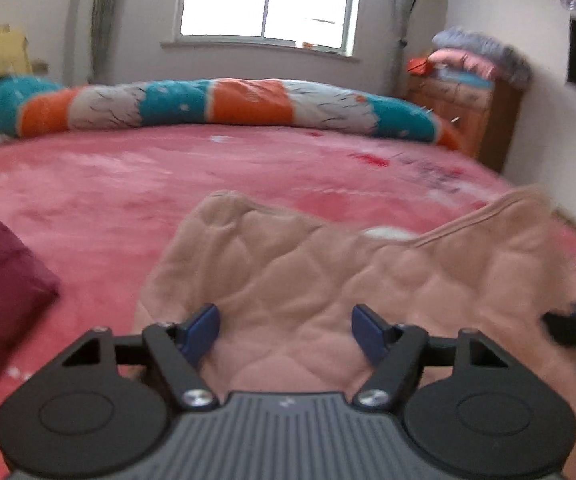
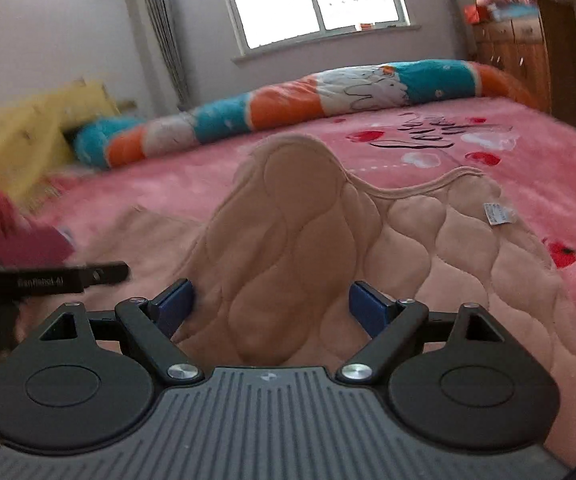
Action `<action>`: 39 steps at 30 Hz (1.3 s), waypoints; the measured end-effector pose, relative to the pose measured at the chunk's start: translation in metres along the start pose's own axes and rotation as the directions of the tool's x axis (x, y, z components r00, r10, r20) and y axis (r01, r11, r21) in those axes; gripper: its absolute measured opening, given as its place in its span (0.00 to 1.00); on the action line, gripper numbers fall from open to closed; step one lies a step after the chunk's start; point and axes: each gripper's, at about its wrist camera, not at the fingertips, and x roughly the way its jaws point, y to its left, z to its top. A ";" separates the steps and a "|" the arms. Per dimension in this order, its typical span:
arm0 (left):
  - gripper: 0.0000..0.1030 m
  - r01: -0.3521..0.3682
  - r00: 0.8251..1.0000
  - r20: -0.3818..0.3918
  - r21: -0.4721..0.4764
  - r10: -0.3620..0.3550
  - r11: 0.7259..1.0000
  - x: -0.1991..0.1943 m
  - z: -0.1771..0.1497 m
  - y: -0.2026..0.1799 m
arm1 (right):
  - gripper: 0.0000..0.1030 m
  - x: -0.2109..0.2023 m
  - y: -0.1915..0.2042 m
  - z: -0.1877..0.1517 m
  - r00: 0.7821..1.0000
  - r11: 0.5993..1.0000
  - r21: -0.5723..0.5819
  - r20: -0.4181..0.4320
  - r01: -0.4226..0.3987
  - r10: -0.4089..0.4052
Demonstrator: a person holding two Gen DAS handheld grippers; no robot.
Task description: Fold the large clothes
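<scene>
**Both grippers open over a rumpled quilted garment**

At far left in the left wrist view a dark red folded cloth (image 1: 0,292) lies on the pink bed blanket (image 1: 88,188), well apart from the work. Along the far side of the bed runs a rolled quilt (image 1: 216,106) in teal, orange and white bands.

The left gripper (image 1: 286,334) hangs low over the near part of the beige quilted garment (image 1: 328,276). Its jaws stand wide, blue pads clear of the cloth on both sides, gripping nothing. The garment lies on the bed near the front, bunched into humps instead of flat, with its piped edge raised toward the right.

The right gripper (image 2: 270,306) also has its jaws spread fully, and a tall fold of the garment rises between the pads without being pinched. A white care label (image 2: 498,213) shows on the right-hand part, so some of the inside faces up.

Judging from this, the risk is a crooked fold. With nothing held, the loose humps may slump or spring back. Closing on the thick ridge between the right jaws could catch several layers at once and drag the whole pile. The two grippers are also close together, so a collision is possible.
</scene>
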 end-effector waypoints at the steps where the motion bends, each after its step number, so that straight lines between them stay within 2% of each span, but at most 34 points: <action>1: 0.71 -0.018 1.000 0.002 0.009 0.018 1.000 0.002 -0.002 0.001 | 1.00 0.005 0.001 0.000 0.999 0.999 -0.010 0.004 0.033 -0.033; 3: 0.75 -0.061 0.998 0.013 0.013 0.061 0.998 0.003 -0.007 0.005 | 1.00 0.013 -0.002 0.004 0.997 0.997 -0.006 0.013 0.071 -0.071; 6: 0.76 -0.055 0.998 0.023 -0.013 0.056 0.998 0.002 -0.013 0.014 | 1.00 0.028 -0.010 0.012 0.990 0.990 -0.002 0.003 0.142 -0.142; 7: 0.85 -0.066 0.997 0.028 -0.015 0.066 0.998 0.003 -0.014 0.014 | 1.00 0.031 -0.014 0.014 0.984 0.984 -0.003 0.002 0.177 -0.177; 8: 0.89 -0.099 0.995 0.031 -0.026 0.100 0.995 0.005 -0.015 0.015 | 1.00 0.034 -0.019 0.015 0.982 0.982 0.004 0.002 0.190 -0.190; 9: 0.95 -0.119 0.992 0.026 -0.063 0.121 0.991 0.007 -0.016 0.020 | 1.00 0.036 -0.024 0.015 0.983 0.982 0.021 0.001 0.186 -0.186; 11: 0.97 -0.111 0.994 0.007 -0.163 0.114 0.980 0.011 -0.019 0.035 | 1.00 0.037 -0.033 0.016 0.983 0.982 0.047 0.019 0.181 -0.182; 12: 0.98 -0.110 0.994 0.006 -0.185 0.113 0.977 0.012 -0.021 0.037 | 1.00 0.037 -0.034 0.016 0.983 0.982 0.057 0.027 0.182 -0.184; 15: 0.98 -0.138 0.989 0.030 -0.134 0.143 0.981 0.010 -0.021 0.028 | 1.00 0.038 -0.043 0.013 0.985 0.983 0.074 0.043 0.165 -0.169; 18: 0.97 -0.124 0.991 0.021 -0.154 0.128 0.980 0.007 -0.018 0.030 | 1.00 0.031 -0.046 0.020 0.992 0.991 0.084 0.049 0.109 -0.113; 20: 0.94 -0.127 0.990 0.037 -0.129 0.133 0.984 -0.002 -0.017 0.024 | 1.00 0.019 -0.057 0.027 0.994 0.987 0.156 0.093 0.039 -0.054; 22: 0.87 -0.136 0.988 0.054 -0.101 0.142 0.986 -0.012 -0.013 0.018 | 1.00 -0.001 -0.074 0.035 0.987 0.969 0.246 0.155 0.006 -0.045; 23: 0.86 -0.128 0.989 0.063 -0.103 0.135 0.986 -0.016 -0.009 0.015 | 1.00 -0.009 -0.082 0.039 0.984 0.960 0.280 0.168 0.009 -0.058; 25: 0.86 -0.102 0.990 0.084 -0.124 0.113 0.987 -0.024 0.000 0.014 | 1.00 -0.022 -0.101 0.047 0.980 0.941 0.331 0.151 0.075 -0.132; 29: 0.86 -0.099 0.989 0.100 -0.106 0.110 0.989 -0.022 0.018 0.005 | 1.00 -0.021 -0.116 0.042 0.968 0.939 0.259 0.055 0.224 -0.246; 32: 0.86 -0.097 0.987 0.120 -0.078 0.106 0.992 -0.018 0.030 -0.005 | 0.94 -0.008 -0.116 0.032 0.964 0.938 0.228 -0.020 0.262 -0.265; 34: 0.86 -0.077 0.982 0.169 -0.055 0.085 0.996 -0.024 0.037 -0.014 | 0.88 0.001 -0.111 0.027 0.955 0.938 0.176 -0.042 0.298 -0.295; 37: 0.90 -0.029 0.970 0.240 -0.024 0.034 0.999 -0.034 0.042 -0.030 | 0.73 0.000 -0.109 0.022 0.958 0.946 0.155 -0.027 0.285 -0.284; 39: 0.91 0.021 0.977 0.213 0.015 -0.023 1.000 -0.025 0.042 -0.042 | 0.56 -0.004 -0.107 0.020 0.958 0.946 0.157 -0.006 0.283 -0.286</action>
